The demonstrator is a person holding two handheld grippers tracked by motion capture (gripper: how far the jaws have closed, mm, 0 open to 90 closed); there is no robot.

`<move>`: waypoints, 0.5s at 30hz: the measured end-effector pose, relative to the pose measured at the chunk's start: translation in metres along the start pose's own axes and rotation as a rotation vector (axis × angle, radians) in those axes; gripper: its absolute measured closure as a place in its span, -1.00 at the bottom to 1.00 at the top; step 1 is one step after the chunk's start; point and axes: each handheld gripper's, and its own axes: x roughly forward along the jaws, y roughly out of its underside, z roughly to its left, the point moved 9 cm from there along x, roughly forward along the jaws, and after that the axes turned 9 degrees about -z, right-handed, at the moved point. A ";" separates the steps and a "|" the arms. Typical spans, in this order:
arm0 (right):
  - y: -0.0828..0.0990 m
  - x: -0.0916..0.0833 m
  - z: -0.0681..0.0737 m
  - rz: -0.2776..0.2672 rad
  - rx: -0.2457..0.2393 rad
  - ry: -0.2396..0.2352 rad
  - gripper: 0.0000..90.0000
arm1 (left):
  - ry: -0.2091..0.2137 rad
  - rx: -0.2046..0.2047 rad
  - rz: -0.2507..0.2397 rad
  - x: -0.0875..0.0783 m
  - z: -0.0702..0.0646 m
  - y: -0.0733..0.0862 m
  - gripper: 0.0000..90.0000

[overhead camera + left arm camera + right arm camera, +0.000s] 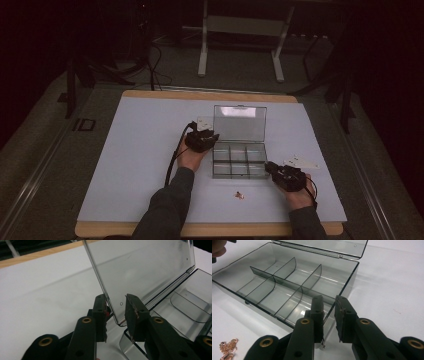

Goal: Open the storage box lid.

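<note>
In the high view a clear plastic box [239, 161] sits at the centre of the white table [140, 150], its lid [240, 123] standing upright at the back. The left gripper [202, 139] is at the box's upper left corner and the right gripper [283, 175] at its lower right corner. A small coppery chain [240, 195] lies on the table below the box, and flat white pieces [301, 162] lie to the right.

The left gripper view adds the close detail: the lid's [140, 270] lower corner passes between the two jaws, which stand apart with a gap on the right side, not pressing it.

The right gripper view shows the box [287, 290] split into six compartments by dividers. Its near corner wall stands between the jaws, which sit close on either side; I cannot tell whether they pinch it. The chain [227, 347] appears at the lower left of that frame.
</note>
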 end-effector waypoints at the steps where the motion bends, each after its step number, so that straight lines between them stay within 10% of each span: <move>1: 0.000 0.000 0.000 0.000 -0.001 0.000 0.72 | 0.002 -0.010 0.000 0.000 0.000 0.000 0.55; 15: 0.000 0.000 0.000 -0.001 0.001 0.000 0.73 | 0.006 -0.016 0.007 0.003 0.003 0.004 0.53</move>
